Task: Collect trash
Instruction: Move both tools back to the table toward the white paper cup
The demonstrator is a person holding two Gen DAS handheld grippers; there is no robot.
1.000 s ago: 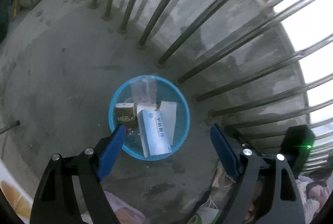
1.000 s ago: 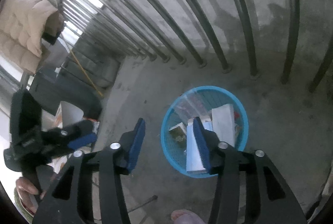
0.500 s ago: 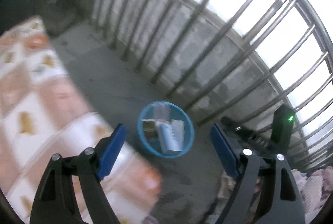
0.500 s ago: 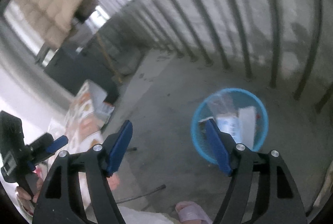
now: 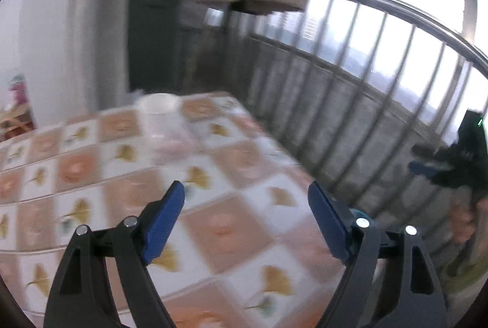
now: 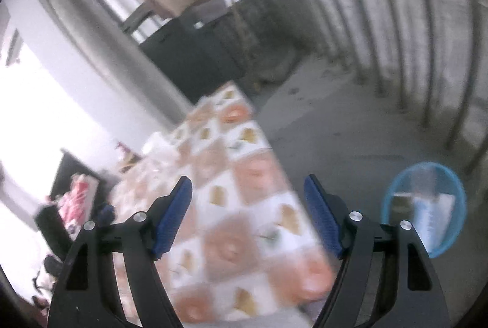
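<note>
Both of your views are smeared by motion, so much of the detail is soft. On the table (image 5: 231, 224), covered by a checked cloth with leaf and orange squares, a pale cup-like container (image 5: 161, 114) stands toward the far left; you cannot make out what it holds. At the right edge of the left wrist view, your right hand (image 5: 463, 221) and the dark tool it carries are only a blur in front of the railing (image 5: 366, 77).

The blue basket (image 6: 424, 206) with the collected trash sits on the concrete floor to the right of the table, near the railing bars; the boxes (image 6: 427, 212) in it are blurred and partly covered by the right tool's frame. In the left view only a sliver of blue shows behind the right-hand finger.

Your left gripper (image 5: 245, 215) tilts down over the tablecloth, jaws spread wide with nothing between them. Your right gripper (image 6: 248, 206) also points down, over the table's near right edge; its jaws have just been opening and stand apart, holding nothing.
</note>
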